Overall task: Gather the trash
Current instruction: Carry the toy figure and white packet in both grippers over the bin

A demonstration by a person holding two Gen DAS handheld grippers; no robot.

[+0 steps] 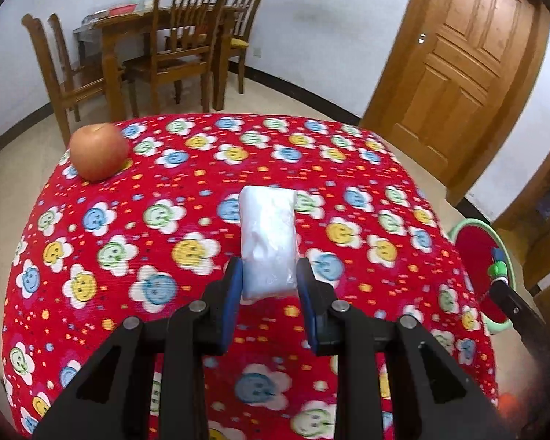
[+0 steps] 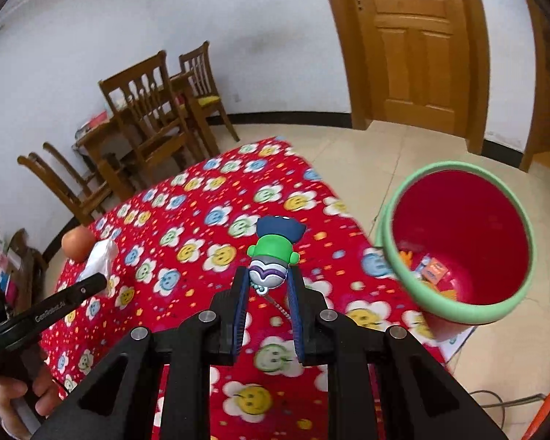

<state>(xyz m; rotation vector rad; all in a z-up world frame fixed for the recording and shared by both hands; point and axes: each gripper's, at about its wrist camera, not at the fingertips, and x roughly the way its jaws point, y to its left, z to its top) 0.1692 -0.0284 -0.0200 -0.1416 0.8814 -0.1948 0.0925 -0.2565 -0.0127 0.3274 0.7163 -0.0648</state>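
Left gripper (image 1: 269,278) pinches white tissue packet (image 1: 268,242), lifted over the red flowered tablecloth (image 1: 187,330). Right gripper (image 2: 266,286) clamps a small toy figure (image 2: 273,253) by its lower end. Bin (image 2: 458,242) stands off the table's right edge, some scraps inside, probably wrappers. Carry each item fully above the rim before releasing. Apple (image 1: 98,151) stays put.

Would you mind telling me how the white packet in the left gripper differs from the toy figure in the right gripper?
The white packet is a plain, soft, crinkled, rectangular plastic pack; the toy figure is a moulded, multicoloured charm in navy, green and silver, with a small chain. The packet juts well beyond the left gripper, while the toy figure looks more compact in the right gripper. Both are pinched between blue pads above the red flowered tablecloth.
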